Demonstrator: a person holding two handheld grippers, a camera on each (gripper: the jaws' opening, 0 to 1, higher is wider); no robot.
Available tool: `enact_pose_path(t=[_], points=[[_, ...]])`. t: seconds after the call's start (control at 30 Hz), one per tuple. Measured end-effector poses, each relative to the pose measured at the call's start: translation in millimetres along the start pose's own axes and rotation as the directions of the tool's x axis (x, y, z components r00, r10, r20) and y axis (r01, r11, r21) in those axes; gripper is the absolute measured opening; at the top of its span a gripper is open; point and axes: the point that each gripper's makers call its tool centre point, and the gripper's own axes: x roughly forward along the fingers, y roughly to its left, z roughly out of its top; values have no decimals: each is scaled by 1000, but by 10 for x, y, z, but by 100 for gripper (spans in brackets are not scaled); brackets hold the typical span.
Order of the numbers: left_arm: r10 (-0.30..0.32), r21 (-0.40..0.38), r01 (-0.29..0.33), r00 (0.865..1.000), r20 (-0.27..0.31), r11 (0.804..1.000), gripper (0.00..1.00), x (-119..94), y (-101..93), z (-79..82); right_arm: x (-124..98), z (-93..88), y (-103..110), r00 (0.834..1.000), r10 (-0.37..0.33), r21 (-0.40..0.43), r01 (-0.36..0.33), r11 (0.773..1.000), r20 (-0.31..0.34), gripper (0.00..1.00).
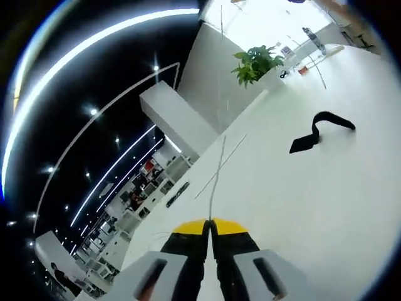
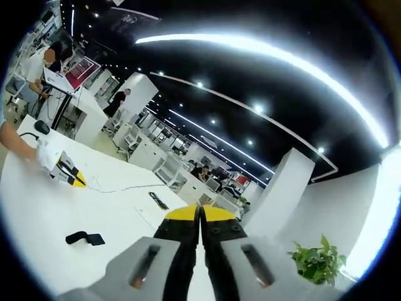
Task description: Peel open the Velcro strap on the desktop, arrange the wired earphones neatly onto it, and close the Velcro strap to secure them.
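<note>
step: earphones getting stretched out between both grippers, judging by the thin wire; strap not yet loaded.
left gripper (image 1: 210, 227): clenched, jaws pressed together on the wire (image 1: 216, 175), which runs from the tips out over the desk (image 1: 326, 207). In the right gripper view it sits far off by a person's hand, near the desk's far end.
right gripper (image 2: 200, 213): jaws pressed tight together; cannot tell if wire is pinched, nothing visible at the tips. Likely holds the other end.
wire: very thin, pale, hard to see on the white desk; in the right gripper view a faint line runs over the desk from the left gripper (image 2: 70, 175) toward the right gripper.
strap (image 1: 321, 130): black, lying on the desk, one end curled up in a loop, the flat tab end pointing away from the loop. Looks peeled open, not certain.
strap vs left gripper: well apart, ahead and to the right of the tips, beyond the wire.
strap vs right gripper: strap (image 2: 85, 238) lies left of the jaws, apart from them, between the two grippers.
plant (image 1: 255, 63): at the desk's edge beyond the strap, clear of the work.
how to do it well: keep both grips firm, wire is slippery and thin; fold it into even loops, then lay the bundle across the strap's flat middle, not on the curled end.
risk: wire slips or tangles; the strap may shift when the bundle lands, since it looks light.
</note>
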Motion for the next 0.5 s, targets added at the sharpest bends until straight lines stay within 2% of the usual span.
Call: enact_pose_path(t=[0.1,0.2,0.23,0.27,0.37,0.4,0.43,0.5], points=[[18,-15,-16,996,88,1000,6,-108,187,333,-17,-38,-52,1000,-2,-7,2,1000,13,3],[17,-28,-13,989,145,1000,6,-266,347,624,3,-23,-75,1000,-5,-8,6,1000,29,3],[17,-29,-12,987,162,1000,6,-320,410,734,-40,120,55,999,-7,-15,7,1000,36,3],[14,-26,-10,983,183,1000,6,-379,466,844,-43,129,61,999,-7,-14,7,1000,39,3],[18,5,-20,969,247,1000,6,-547,655,1186,-8,28,10,999,3,6,-3,1000,50,3],[22,12,-26,965,260,1000,6,-589,704,1260,-2,9,8,999,8,11,-8,1000,51,3],[23,17,-29,962,271,999,6,-616,747,1326,-22,120,140,999,14,11,-14,1000,53,3],[31,25,-40,957,288,999,6,-653,827,1438,-17,69,117,998,22,17,-23,1000,55,3]])
